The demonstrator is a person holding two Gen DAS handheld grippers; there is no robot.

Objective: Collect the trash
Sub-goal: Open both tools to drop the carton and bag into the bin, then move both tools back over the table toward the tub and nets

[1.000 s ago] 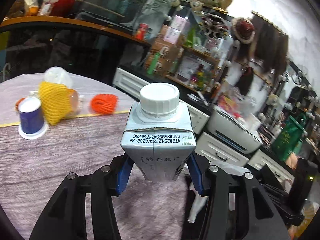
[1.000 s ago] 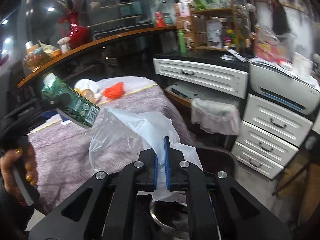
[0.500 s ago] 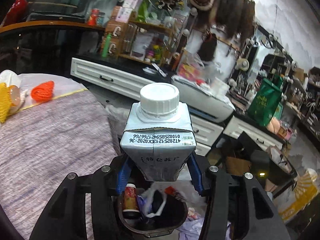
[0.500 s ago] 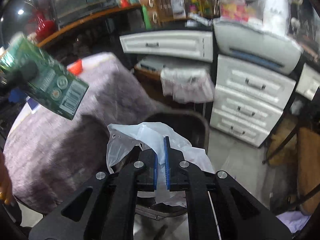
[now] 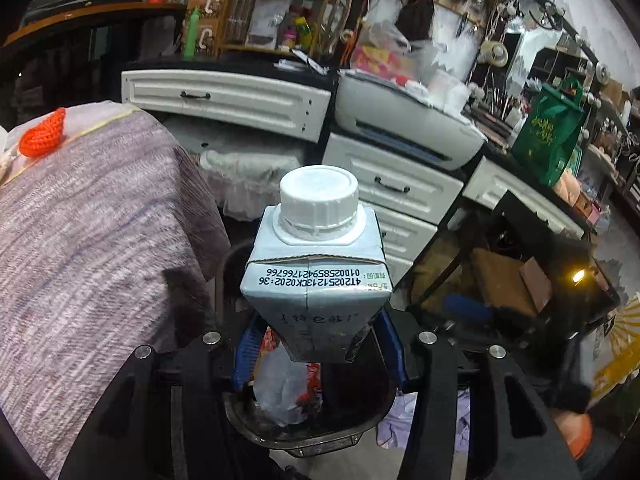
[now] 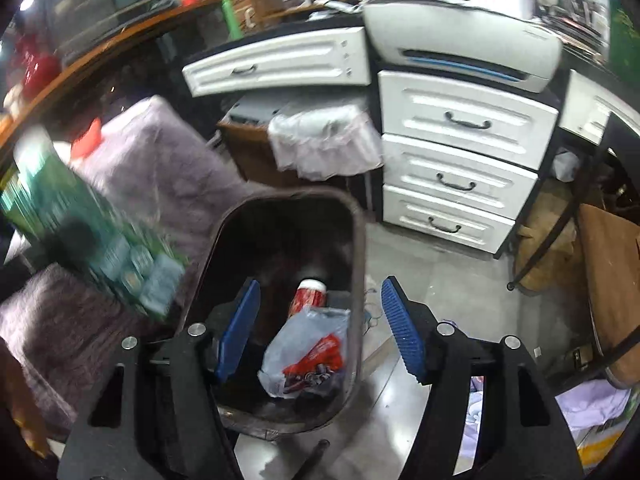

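Observation:
My left gripper is shut on a drink carton with a white screw cap, held above a dark trash bin. The same carton shows green and blurred at the left of the right wrist view. My right gripper is open and empty over the bin. A clear plastic bag with red wrappers lies inside the bin, beside a red can; the bag also shows in the left wrist view.
A table with a purple cloth stands left of the bin, with an orange knitted piece on it. White drawers and a printer stand behind. A second bin lined with a pale bag stands by the drawers.
My right gripper has opened and let the plastic bag drop into the bin. My left gripper has carried the carton from over the table to above the bin.

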